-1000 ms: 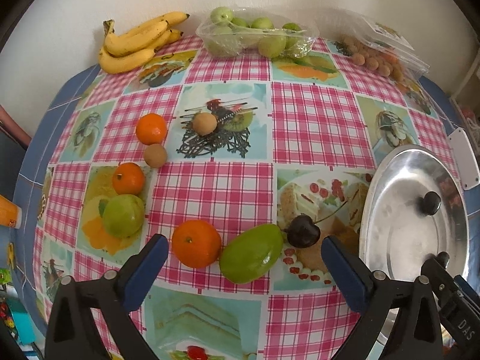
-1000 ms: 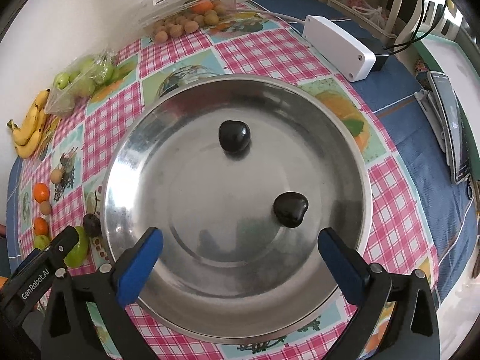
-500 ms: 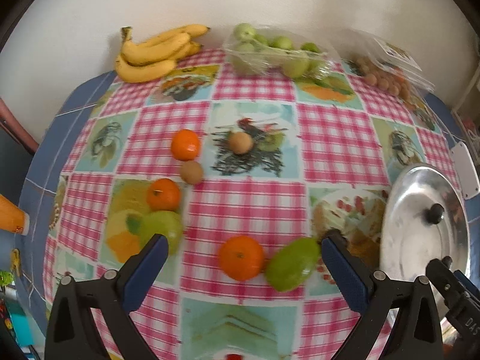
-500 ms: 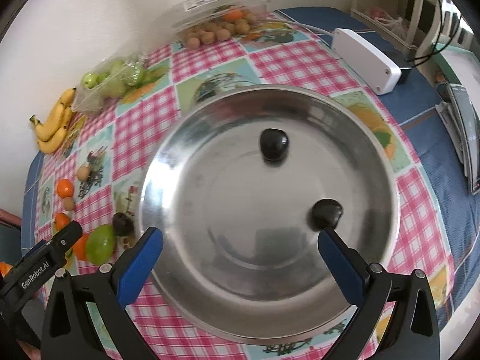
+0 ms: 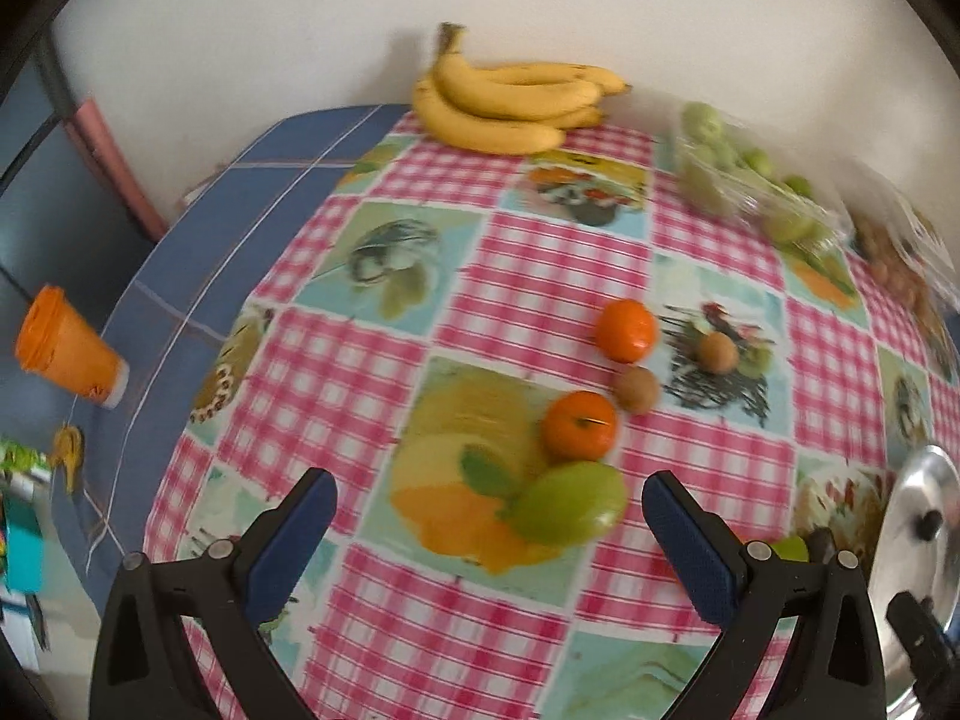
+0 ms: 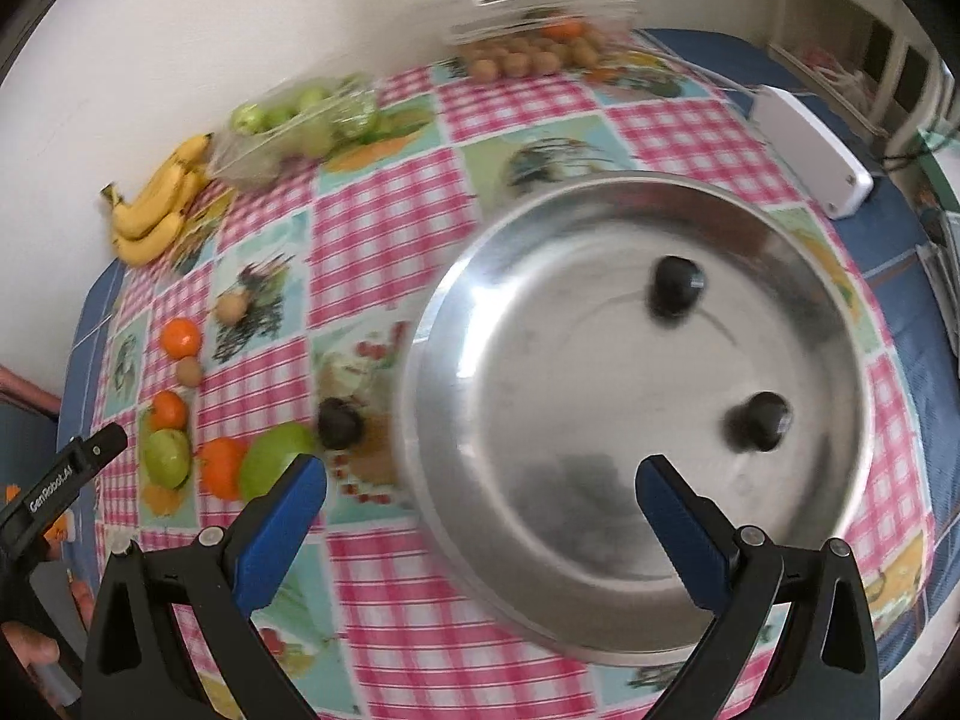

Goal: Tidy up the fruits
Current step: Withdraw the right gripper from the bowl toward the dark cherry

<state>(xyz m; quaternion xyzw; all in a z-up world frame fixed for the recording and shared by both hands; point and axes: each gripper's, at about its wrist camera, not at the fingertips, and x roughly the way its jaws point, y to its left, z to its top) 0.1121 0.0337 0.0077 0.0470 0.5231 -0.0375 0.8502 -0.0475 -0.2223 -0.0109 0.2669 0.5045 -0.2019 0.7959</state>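
Left wrist view: the left gripper (image 5: 487,531) stood wide open, holding nothing. A green fruit (image 5: 569,502) lay between its fingertips, just ahead; an orange (image 5: 579,425) lay just beyond it.

Right wrist view: the right gripper (image 6: 480,510) stood wide open and empty above the steel bowl (image 6: 456,360). Two dark fruits (image 6: 675,285), possibly cherries, lay ahead of the right finger (image 6: 681,519).

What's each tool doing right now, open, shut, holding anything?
Left tool: open, holding nothing, above the green fruit.
Right tool: open, holding nothing, above the bowl.
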